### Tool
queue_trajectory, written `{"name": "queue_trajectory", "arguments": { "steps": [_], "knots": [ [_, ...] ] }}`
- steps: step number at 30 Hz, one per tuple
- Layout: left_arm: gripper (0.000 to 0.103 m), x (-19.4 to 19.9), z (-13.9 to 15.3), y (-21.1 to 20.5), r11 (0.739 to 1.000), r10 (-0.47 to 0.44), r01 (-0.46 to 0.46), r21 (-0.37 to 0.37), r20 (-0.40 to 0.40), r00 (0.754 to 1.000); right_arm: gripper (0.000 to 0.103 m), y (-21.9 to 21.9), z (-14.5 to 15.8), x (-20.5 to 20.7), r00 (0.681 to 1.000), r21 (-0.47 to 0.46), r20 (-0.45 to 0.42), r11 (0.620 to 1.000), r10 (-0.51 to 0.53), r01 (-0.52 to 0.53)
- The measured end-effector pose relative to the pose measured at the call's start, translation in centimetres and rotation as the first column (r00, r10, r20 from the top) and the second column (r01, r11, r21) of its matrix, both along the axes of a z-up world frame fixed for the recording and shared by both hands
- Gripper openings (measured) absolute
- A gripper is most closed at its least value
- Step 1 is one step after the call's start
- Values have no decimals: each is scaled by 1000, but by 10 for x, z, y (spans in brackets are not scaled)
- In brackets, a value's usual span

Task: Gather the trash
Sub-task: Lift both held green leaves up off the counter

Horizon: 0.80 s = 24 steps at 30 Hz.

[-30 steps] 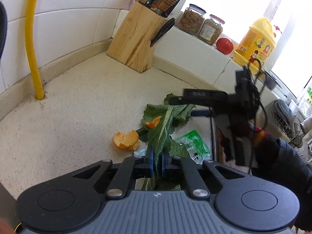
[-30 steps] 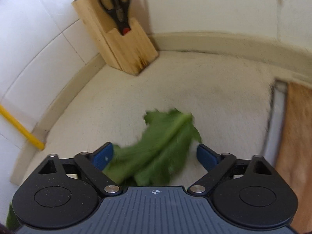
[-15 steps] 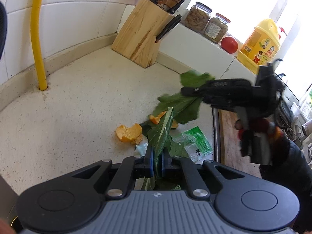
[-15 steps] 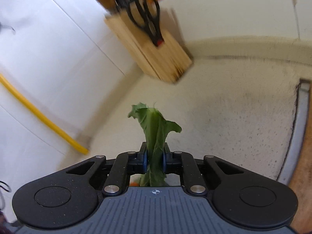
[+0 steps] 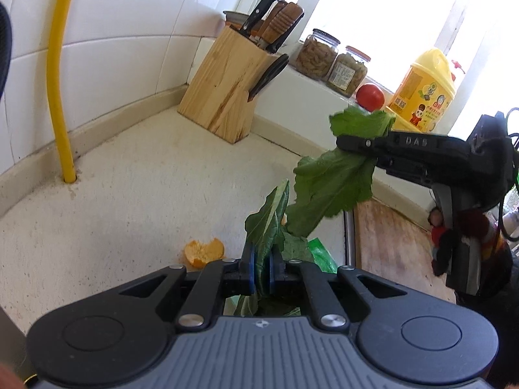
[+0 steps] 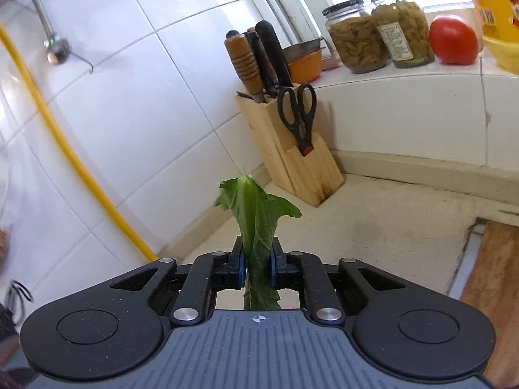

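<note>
White wall tiles and a bright window ledge back the speckled cream tabletop [image 5: 136,194], where a pale wooden knife block [image 5: 227,97] stands in the corner near a yellow pipe [image 5: 56,81]. On the ledge sit two glass jars [image 6: 379,32], a red tomato [image 6: 453,39] and a yellow oil bottle [image 5: 425,90].

The left gripper [image 5: 260,270] has its blue-padded fingers closed tight on a dark green leaf [image 5: 269,223] that stands upright between them. Just beside it on the tabletop lie a piece of orange peel [image 5: 204,252] and a green plastic wrapper [image 5: 321,253].

The right gripper [image 6: 256,267], seen raised above the tabletop in the left wrist view, has its fingers pinched together on a large crumpled green leaf [image 6: 256,217], which hangs below them in the air near a wooden cutting board [image 5: 389,243].
</note>
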<state>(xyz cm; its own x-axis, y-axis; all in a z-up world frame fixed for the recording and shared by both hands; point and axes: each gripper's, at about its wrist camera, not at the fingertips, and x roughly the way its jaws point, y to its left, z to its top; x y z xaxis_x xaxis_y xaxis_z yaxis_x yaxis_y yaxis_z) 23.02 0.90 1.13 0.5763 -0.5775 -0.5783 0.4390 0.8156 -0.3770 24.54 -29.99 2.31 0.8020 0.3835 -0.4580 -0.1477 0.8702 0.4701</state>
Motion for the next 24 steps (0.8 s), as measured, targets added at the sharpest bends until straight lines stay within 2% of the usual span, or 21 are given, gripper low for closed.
{"name": "queue_trajectory", "arguments": {
  "steps": [4, 14, 24],
  "knots": [
    [7, -4, 3, 1, 1000, 10, -10, 23, 23, 1000, 18, 1, 5, -14, 1000, -14, 8, 1000, 8, -8],
    [7, -11, 16, 15, 1000, 27, -28, 7, 72, 997, 18, 1, 25, -37, 999, 15, 46, 1000, -3, 3],
    [7, -19, 31, 43, 997, 77, -76, -8, 124, 989, 18, 18, 43, -47, 996, 33, 84, 999, 33, -36]
  ]
}}
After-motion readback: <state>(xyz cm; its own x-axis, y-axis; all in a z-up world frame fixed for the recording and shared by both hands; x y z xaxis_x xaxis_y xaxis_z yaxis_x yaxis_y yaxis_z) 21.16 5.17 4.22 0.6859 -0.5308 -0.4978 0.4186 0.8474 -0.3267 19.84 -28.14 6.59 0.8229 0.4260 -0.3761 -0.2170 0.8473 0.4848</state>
